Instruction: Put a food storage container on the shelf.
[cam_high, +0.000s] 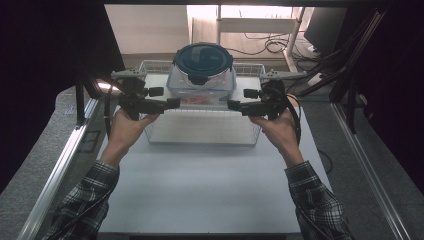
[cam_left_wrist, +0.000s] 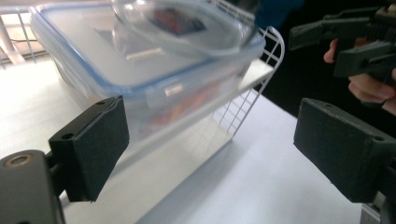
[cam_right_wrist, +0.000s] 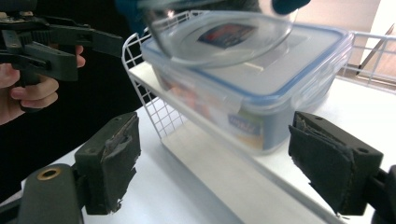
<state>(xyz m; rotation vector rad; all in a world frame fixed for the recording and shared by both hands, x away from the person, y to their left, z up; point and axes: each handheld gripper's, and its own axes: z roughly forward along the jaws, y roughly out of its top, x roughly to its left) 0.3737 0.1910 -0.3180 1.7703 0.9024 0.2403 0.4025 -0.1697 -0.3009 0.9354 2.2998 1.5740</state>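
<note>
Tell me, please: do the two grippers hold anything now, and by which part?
Nothing is held. The left gripper and the right gripper stand open on either side of the stacked containers, not touching them.

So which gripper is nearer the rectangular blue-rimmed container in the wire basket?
Roughly equal; the left looks marginally nearer. The left gripper sits at the rectangular container's left side, the right gripper at its right, both open and touching nothing.
</note>
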